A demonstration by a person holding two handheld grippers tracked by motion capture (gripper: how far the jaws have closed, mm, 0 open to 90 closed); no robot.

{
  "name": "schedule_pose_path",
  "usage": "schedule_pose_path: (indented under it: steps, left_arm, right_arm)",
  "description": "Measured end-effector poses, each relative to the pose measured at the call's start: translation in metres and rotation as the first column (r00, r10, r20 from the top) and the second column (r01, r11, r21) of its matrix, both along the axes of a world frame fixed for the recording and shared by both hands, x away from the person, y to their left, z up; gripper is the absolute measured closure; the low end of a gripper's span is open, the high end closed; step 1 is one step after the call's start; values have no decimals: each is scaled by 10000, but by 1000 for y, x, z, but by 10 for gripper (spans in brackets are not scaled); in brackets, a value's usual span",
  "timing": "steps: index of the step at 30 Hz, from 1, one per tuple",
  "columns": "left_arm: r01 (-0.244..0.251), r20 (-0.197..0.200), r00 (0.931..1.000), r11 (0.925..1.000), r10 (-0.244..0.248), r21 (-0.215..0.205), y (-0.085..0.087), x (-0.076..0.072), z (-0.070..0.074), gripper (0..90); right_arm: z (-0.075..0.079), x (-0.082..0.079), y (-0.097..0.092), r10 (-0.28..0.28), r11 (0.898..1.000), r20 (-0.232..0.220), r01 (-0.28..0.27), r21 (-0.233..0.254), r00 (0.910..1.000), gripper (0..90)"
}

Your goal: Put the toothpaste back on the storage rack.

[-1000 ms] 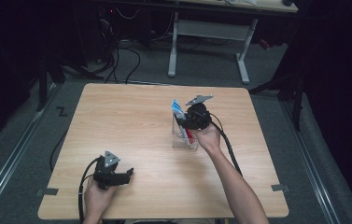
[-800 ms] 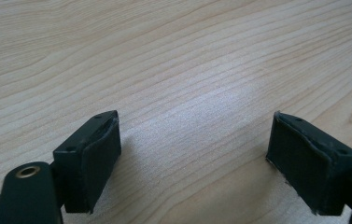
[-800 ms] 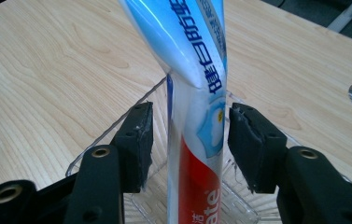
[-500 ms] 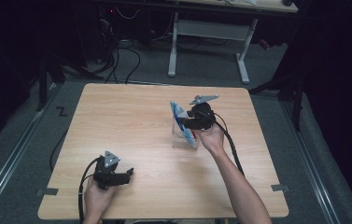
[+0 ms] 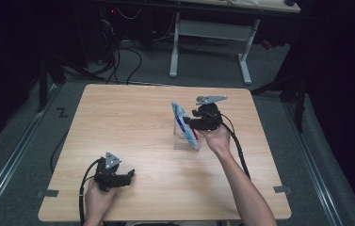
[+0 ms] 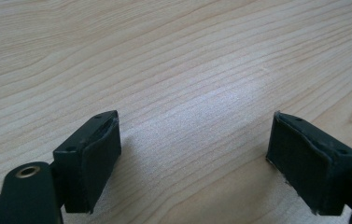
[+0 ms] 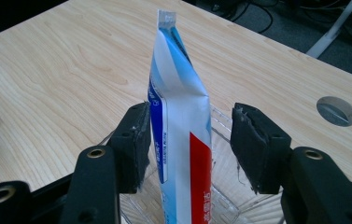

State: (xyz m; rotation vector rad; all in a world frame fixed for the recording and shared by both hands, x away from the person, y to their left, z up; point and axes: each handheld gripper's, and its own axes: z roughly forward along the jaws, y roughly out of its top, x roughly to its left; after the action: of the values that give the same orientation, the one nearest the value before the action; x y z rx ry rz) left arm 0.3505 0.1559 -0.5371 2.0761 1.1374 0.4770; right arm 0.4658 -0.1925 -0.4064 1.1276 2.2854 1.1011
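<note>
Toothpaste tube (image 7: 183, 140), white with blue and a red band, is the thing to watch, but start near: by the front edge of the wooden surface (image 5: 133, 127) the left tool (image 5: 127, 177) rests low, jaws wide apart, nothing between them. Farther in, the right tool (image 5: 188, 123) has its jaws either side of the tube, one pad (image 7: 134, 144) touching it, the other standing just off, so the grip looks loose rather than clamped. The tube stands crimped end up in a clear plastic holder (image 7: 225, 196). I reckon a one-sided push could tip the tube or drag the light holder over. Beyond the surface's far edge stands a white desk frame (image 5: 210, 33).
</note>
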Motion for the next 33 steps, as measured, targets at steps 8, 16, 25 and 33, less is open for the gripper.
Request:
schedule_pose_path:
  steps: [8,16,25,33]
  left_arm:
    - [-6,-1,10000,10000,6,-8,0,0,0,175]
    - [-6,-4,10000,10000,6,1,0,0,0,175]
    - [-8,-4,10000,10000,8,0,0,0,0,176]
    - [-40,-8,10000,10000,40,-6,0,0,0,178]
  right_arm:
    - [6,-7,-11,-312,9993,327,305,222,9990,487]
    - [4,-11,-26,-558,9971,252,545,528,9981,489]
    - [12,-17,-38,-719,9943,398,684,821,9966,489]
    - [20,-27,-44,-789,9945,648,741,743,9948,495]
